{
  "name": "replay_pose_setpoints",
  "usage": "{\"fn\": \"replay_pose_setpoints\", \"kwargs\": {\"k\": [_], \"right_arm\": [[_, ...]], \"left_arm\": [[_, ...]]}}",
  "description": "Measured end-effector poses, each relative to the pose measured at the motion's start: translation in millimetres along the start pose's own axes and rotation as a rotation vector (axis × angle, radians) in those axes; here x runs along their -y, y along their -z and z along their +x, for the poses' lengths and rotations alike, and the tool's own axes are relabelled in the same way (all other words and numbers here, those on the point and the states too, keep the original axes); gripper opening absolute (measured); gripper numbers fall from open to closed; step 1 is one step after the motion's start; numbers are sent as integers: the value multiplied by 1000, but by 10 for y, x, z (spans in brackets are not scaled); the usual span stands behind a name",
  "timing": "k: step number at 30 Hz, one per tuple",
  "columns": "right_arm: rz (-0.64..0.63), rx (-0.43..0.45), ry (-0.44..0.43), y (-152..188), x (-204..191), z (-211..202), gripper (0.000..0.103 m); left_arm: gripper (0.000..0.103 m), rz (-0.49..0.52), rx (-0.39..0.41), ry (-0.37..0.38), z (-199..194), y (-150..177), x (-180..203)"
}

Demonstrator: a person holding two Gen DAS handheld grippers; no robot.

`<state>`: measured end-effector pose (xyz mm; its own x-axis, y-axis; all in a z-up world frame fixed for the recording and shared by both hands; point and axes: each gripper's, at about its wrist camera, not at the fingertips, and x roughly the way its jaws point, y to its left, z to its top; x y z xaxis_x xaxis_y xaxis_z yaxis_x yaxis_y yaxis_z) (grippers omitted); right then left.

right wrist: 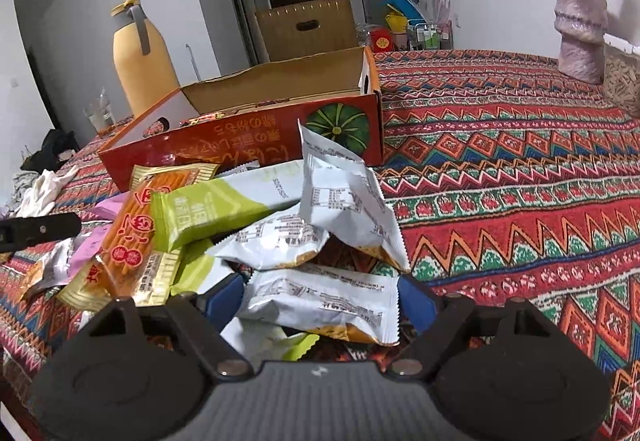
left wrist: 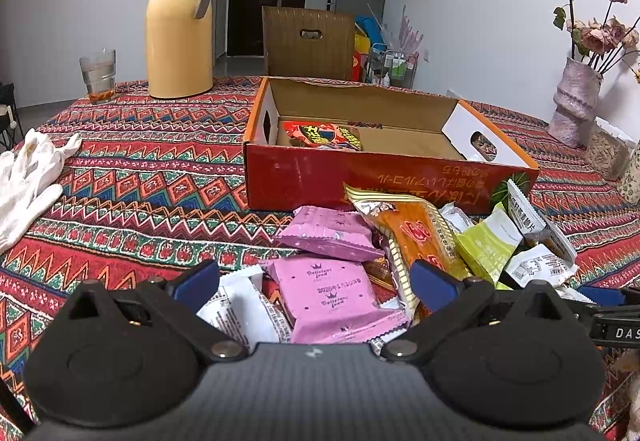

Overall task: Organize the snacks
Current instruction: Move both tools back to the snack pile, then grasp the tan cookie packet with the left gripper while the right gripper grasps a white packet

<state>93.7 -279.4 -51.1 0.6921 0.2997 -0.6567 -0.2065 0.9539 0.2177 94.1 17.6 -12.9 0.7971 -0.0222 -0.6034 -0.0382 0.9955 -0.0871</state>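
Patterned red cloth covers the table, with a white-walled room and a dark door behind. On it stands a red cardboard box, open-topped, holding one red snack packet at its left end; the rest of its floor is partly hidden by the near wall. In front of the box lies a heap of snack packets: pink, orange, green and white wrappers overlapping, their print too small to read. The left gripper hangs open over a pink packet, gripping nothing. The right gripper straddles a white packet, jaws wide; whether its pads press the wrapper cannot be told.
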Motion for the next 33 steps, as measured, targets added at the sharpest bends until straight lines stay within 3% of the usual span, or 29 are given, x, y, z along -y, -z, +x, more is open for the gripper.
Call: {"fn": "replay_pose_setpoints", "kwargs": {"k": [5,7,15,26,33], "right_arm": [[37,2,-36,38,67,-61,69],[44,7,-49,55,76,-91,58],[72,27,-60,90,106,-181,44],[34,117,21,99,118,-497,43],[50,134,78,130,206,-562,43]], "left_arm": [[103,-4,5,-1,-41,19,-4],[103,-7,5,-1,-53,22,-10],[103,-18,12,-11,-123,47,-42],[103,5,4,-99,-159,26,-219],[103,4,-99,-159,53,54,-485]]}}
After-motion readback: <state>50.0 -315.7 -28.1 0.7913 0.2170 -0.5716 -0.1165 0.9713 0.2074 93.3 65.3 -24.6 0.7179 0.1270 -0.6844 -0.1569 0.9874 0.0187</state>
